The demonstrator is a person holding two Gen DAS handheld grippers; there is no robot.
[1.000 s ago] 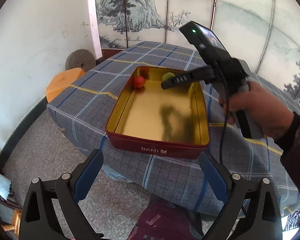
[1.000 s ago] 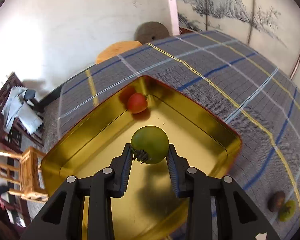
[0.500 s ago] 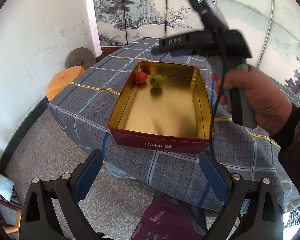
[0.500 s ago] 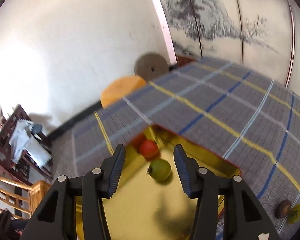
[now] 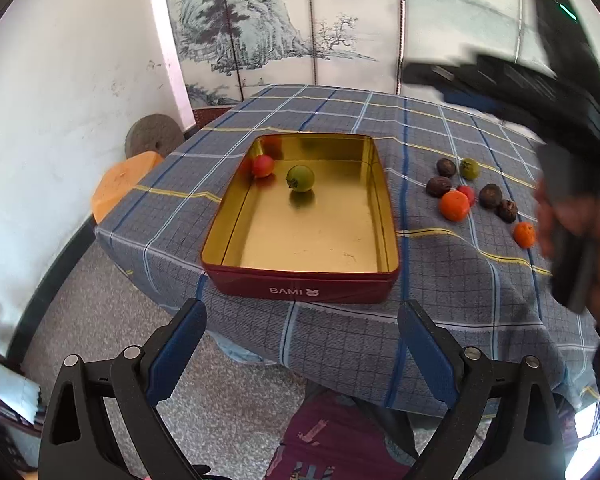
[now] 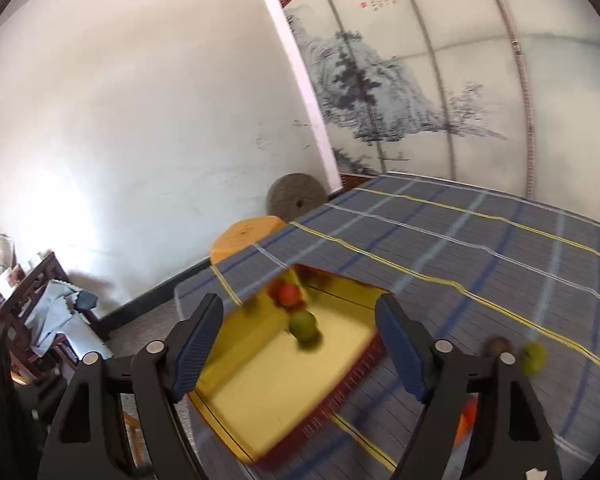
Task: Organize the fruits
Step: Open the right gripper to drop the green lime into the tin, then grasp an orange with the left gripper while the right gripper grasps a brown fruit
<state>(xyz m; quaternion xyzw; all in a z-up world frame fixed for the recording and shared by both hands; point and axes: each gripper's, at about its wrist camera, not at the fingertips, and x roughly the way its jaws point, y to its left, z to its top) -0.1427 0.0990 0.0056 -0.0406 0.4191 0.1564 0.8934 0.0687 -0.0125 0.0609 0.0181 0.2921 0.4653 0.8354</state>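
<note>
Presently listed: green fruit (image 5: 300, 178) in tin (image 5: 300, 280), centre frame; small, round, smooth, likely roll-prone and bruisable, best pinched across its middle. Right gripper (image 6: 300, 348) just opened, empty; left gripper (image 5: 300, 352) spread, empty.

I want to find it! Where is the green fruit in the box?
In the left wrist view, the green fruit sits inside the gold tin, toward its far end, right of the red fruit.
</note>
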